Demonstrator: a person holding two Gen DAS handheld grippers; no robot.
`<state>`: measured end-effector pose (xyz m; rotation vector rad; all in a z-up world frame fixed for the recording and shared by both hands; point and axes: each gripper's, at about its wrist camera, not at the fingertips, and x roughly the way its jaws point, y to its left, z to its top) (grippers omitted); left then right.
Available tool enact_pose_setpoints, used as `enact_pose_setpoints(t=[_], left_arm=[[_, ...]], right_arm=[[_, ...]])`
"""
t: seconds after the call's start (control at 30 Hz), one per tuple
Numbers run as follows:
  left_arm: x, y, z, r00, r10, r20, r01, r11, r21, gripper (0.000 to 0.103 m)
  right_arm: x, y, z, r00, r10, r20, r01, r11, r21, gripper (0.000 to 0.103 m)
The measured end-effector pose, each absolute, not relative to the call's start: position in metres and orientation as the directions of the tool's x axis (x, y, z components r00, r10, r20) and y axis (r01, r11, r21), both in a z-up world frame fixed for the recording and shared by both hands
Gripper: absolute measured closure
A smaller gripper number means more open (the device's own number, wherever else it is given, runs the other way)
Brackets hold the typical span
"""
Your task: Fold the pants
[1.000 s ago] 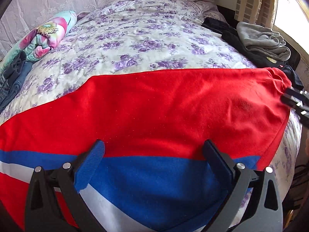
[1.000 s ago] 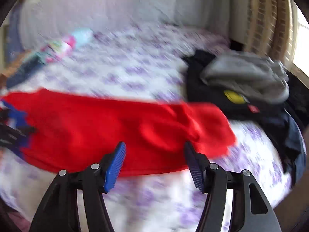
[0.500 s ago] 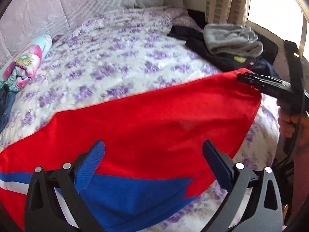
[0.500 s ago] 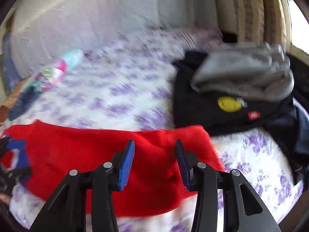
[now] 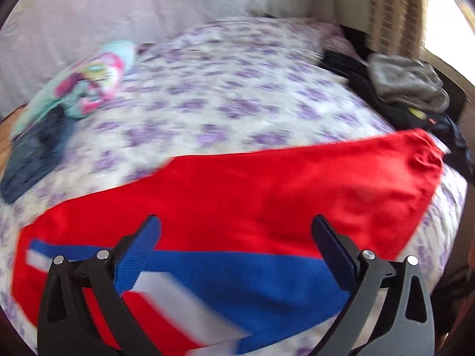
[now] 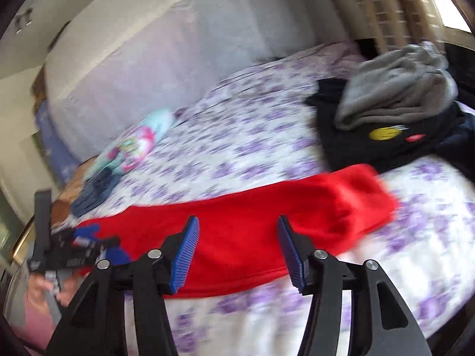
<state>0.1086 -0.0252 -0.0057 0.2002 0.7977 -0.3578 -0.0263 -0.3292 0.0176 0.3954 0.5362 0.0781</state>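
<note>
Matt red cloth pants (image 5: 267, 195) on printed cotton bedspread (image 5: 237, 89).

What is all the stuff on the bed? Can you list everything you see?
red pants: one, red with a blue and white stripe, spread flat across the near part of the bed
bedspread: one, white with purple flowers, covering the bed
grey garment: one, grey, on top of the dark pile at the right
dark clothes: a pile, black and navy with a yellow badge, right side
colourful bundle: one, turquoise and pink, far left
denim garment: one, dark blue, left edge
left gripper: one, black with blue pads, open above the pants
right gripper: one, black with blue pads, open
</note>
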Motion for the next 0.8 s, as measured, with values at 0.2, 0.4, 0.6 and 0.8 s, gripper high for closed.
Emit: enact_pose_setpoints(t=[0.2,0.4,0.6,0.8], left_arm=[[0.120,0.095,0.025,0.694,-0.090,-0.715,0.176,0.983,0.047,0.004],[0.130,0.207,0.040,0.667,-0.022,-0.745,0.034,0.999,0.001,0.004],[0.127,0.257,0.027,0.647,-0.013,-0.763,-0.017,0.999,-0.031,0.004],[0.124,0.287,0.014,0.633,-0.043,-0.773,-0.036,0.996,-0.085,0.004]], right_arm=[[-0.001,-0.228,0.026,0.798,0.380,-0.468,-0.242,0.913,0.329,0.046],[0.016,-0.090,0.045,0.678,0.559,-0.477,-0.557,0.814,0.163,0.046],[0.036,0.031,0.047,0.551,0.617,-0.562,-0.767,0.640,-0.050,0.046],[0.031,0.106,0.035,0.664,0.475,-0.577,-0.734,0.559,-0.385,0.046]])
